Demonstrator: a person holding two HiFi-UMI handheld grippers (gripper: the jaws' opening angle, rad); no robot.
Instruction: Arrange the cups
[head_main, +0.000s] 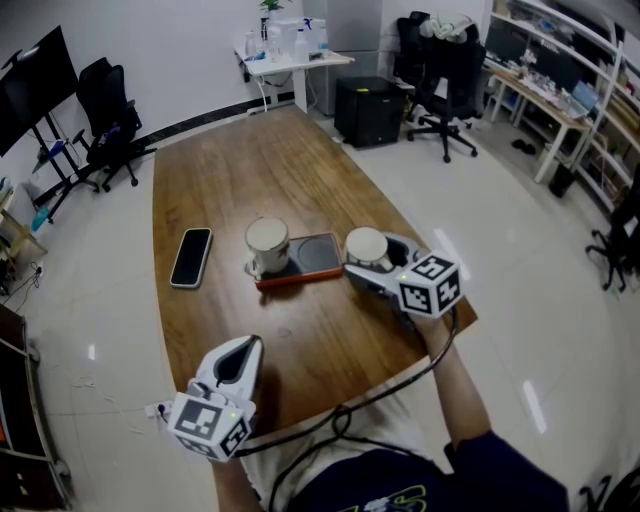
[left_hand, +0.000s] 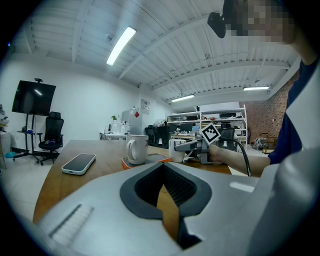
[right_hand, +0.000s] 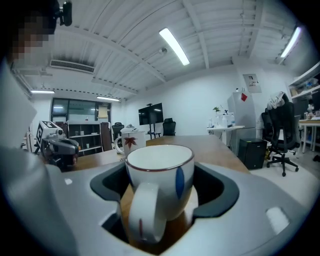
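Left gripper (head_main: 243, 352) idles at 7 o'clock, jaws together, empty; right gripper (right_hand: 162, 187) is clamped on the blue-marked mug (head_main: 366, 247) at 3 o'clock of the maple-leaf mug (head_main: 267, 245); I'd lift it level, steering its handle clear of that neighbour.

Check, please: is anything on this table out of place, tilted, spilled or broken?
The left cup stands on one end of a flat orange-edged device, not on the bare table, which is odd for a cup. Both it and the right cup are upright; no spill or damage shows.
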